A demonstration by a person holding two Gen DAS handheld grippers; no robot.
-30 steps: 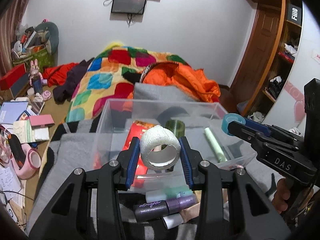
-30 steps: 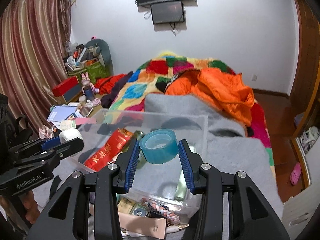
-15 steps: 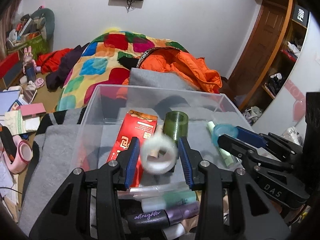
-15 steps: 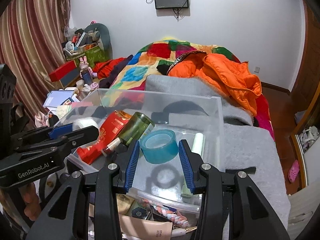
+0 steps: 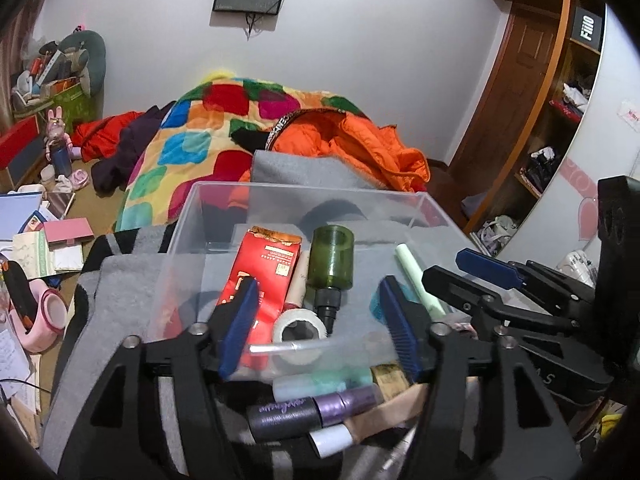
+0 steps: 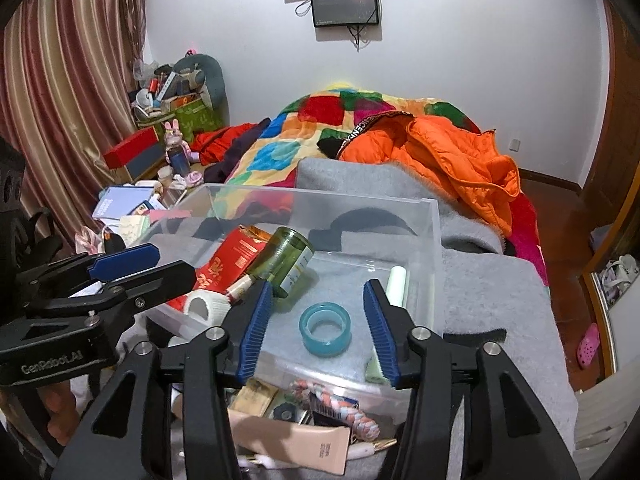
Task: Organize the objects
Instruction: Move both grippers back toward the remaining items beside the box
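A clear plastic bin [image 5: 208, 216] [image 6: 434, 236] sits on a grey blanket. Inside lie a white tape roll [image 5: 298, 326] [image 6: 206, 306], a blue tape roll [image 6: 325, 330], a red packet [image 5: 262, 268] [image 6: 230, 258], a green bottle [image 5: 332, 264] [image 6: 284, 262] and a pale green tube [image 5: 418, 280] [image 6: 397, 286]. My left gripper [image 5: 318, 320] is open and empty over the bin's near wall, above the white roll. My right gripper [image 6: 318, 328] is open and empty, its fingers either side of the blue roll below.
Loose cosmetics lie in front of the bin: a purple tube [image 5: 312, 408], a beige tube [image 6: 292, 440], a braided rope [image 6: 340, 404]. A colourful quilt [image 6: 304, 136] and orange jacket [image 6: 452, 152] cover the bed behind. Cluttered desk at left [image 5: 32, 240]; wooden shelves at right [image 5: 560, 120].
Both grippers opened and let go of their rolls. The white roll dropped into the bin's near left, the blue roll onto the bin floor. Both grippers tilted down toward the bin.
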